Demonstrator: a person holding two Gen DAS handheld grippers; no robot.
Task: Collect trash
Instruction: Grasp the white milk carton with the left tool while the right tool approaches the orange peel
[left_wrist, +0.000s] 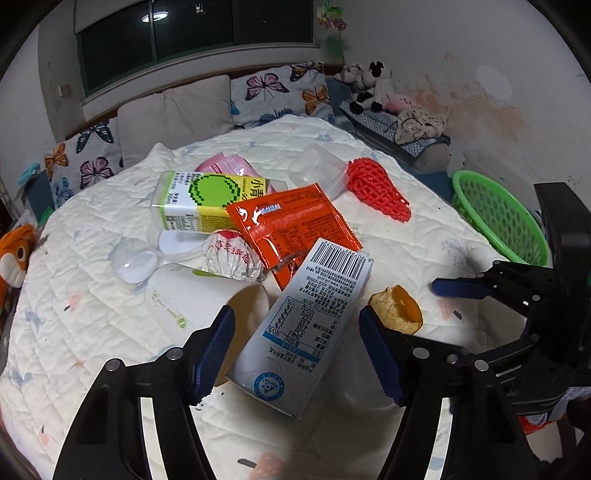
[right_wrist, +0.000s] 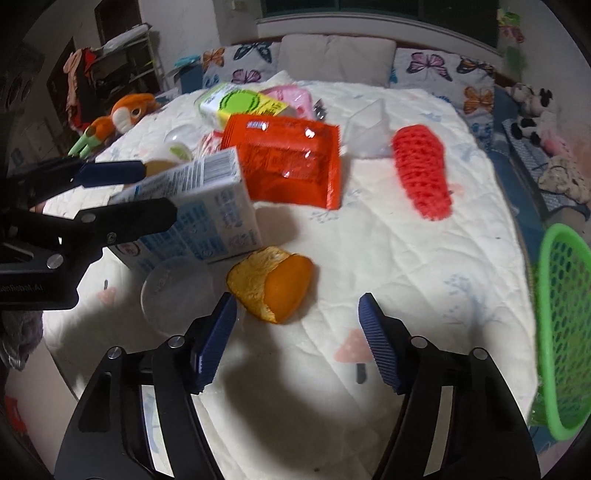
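Blue ribbed pads of the left gripper (left_wrist: 297, 354) stand apart around the lower end of a white-and-blue milk carton (left_wrist: 306, 328), which lies tilted on the quilted bedspread (left_wrist: 406, 236); neither pad presses its sides, so the jaws are open and nothing is gripped. Left of the carton a white paper cup (left_wrist: 195, 299) lies on its side, its mouth just beside the left pad, with a crumpled foil wrapper (left_wrist: 231, 258) and a green-and-yellow drink box (left_wrist: 205, 203) behind. An orange snack packet (left_wrist: 291, 225) overlaps the carton's top. Right of the carton sits a bitten orange pastry (right_wrist: 271, 282), with bare quilt beyond it up to the bed's edge, where a green mesh basket (left_wrist: 498, 218) leans. The right gripper (right_wrist: 297, 341) hangs open just short of the pastry, its left pad near the crust, touching nothing. A red foam net (right_wrist: 421, 171) lies well apart, farther back.
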